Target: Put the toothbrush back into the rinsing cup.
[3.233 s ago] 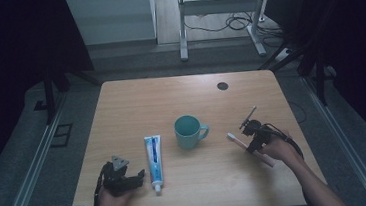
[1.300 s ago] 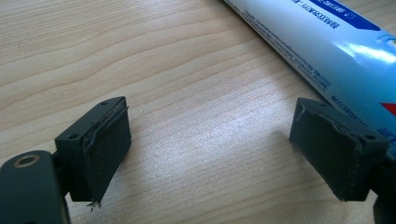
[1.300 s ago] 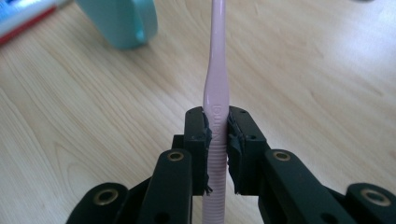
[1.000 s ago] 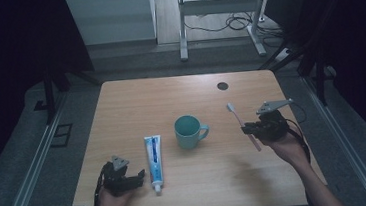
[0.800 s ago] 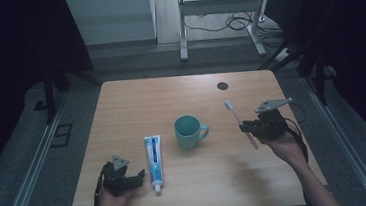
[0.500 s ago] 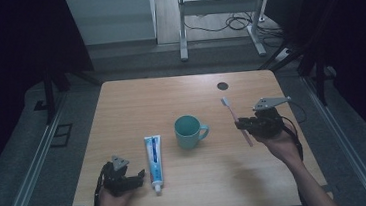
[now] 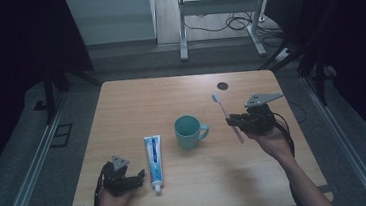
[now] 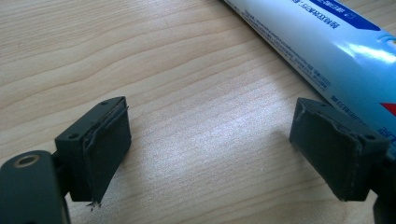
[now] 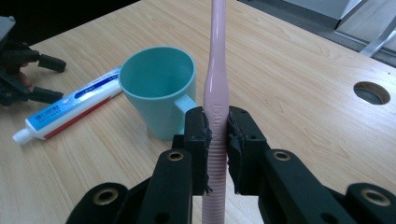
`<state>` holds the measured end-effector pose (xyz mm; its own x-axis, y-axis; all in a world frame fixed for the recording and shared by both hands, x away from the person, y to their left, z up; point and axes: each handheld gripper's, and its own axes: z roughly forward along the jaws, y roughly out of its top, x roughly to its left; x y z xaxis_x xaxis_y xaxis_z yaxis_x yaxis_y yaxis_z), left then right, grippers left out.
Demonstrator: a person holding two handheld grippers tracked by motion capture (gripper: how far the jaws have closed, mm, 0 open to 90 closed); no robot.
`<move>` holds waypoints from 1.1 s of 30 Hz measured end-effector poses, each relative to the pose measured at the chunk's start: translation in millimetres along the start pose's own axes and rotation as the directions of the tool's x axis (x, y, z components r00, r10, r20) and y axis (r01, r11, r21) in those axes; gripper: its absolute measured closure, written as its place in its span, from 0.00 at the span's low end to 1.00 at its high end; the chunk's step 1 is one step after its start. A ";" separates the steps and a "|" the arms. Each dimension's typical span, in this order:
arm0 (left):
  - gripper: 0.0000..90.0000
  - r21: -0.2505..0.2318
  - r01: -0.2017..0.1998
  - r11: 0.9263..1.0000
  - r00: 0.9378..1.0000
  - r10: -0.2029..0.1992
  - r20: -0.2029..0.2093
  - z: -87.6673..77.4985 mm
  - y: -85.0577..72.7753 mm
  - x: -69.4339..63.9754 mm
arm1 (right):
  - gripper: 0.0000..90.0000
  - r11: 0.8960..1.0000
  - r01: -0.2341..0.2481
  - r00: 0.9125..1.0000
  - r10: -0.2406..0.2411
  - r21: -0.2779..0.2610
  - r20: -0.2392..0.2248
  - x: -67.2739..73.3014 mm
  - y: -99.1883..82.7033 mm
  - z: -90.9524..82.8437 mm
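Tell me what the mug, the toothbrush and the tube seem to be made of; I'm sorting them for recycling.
Mug: probably plastic, matte teal, with thin even walls and no glaze shine. Toothbrush: pale pink moulded plastic, smooth and slightly glossy, with a ribbed grip section between the right gripper's pads. Toothpaste tube: soft plastic or laminate, glossy printed skin with bright highlights.

The toothbrush (image 9: pixel 215 88) runs off the right gripper view's top edge, its bristle head cut off.
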<state>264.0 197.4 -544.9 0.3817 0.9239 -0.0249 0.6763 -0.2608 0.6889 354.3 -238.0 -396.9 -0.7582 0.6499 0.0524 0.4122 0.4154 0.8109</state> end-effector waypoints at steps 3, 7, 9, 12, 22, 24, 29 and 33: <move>0.14 0.000 0.000 1.000 1.000 0.000 0.000 0.0 0.0 0.0 | 0.87 1.000 0.003 1.000 -0.003 -0.003 -0.004 1.5 4.1 2.1; 0.14 0.000 0.003 1.000 1.000 -0.003 0.000 0.0 -0.1 -0.2 | 0.87 1.000 0.007 1.000 -0.007 -0.008 -0.004 3.0 7.9 4.6; 0.14 0.000 0.000 1.000 1.000 0.000 0.000 0.0 0.0 0.0 | 0.87 1.000 0.006 1.000 -0.007 -0.015 -0.007 3.5 10.2 5.6; 0.14 0.000 0.000 1.000 1.000 0.000 0.000 0.0 0.0 0.0 | 0.87 1.000 0.003 1.000 -0.003 -0.027 -0.013 4.4 13.7 7.3; 0.14 0.002 -0.002 1.000 1.000 0.002 0.000 -0.1 0.0 0.2 | 0.87 0.998 -0.005 0.999 0.003 -0.068 -0.038 8.3 21.8 18.3; 0.14 0.001 -0.002 1.000 1.000 0.002 0.001 -0.1 0.0 0.2 | 0.87 0.997 -0.005 0.999 0.002 -0.074 -0.042 8.9 23.2 20.7; 0.14 0.001 -0.002 1.000 1.000 0.002 0.001 0.0 0.0 0.2 | 0.87 0.995 -0.016 0.998 0.011 -0.098 -0.055 10.7 27.5 26.8; 0.14 0.001 -0.002 1.000 1.000 0.002 0.001 -0.1 0.0 0.2 | 0.87 0.994 -0.017 0.998 0.010 -0.112 -0.061 13.0 31.9 31.0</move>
<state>264.0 197.6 -544.8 0.3838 0.9231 -0.0239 0.6762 -0.2634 0.6880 373.3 -196.6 -388.5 -0.7832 0.6144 0.0959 0.3655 0.3302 0.8703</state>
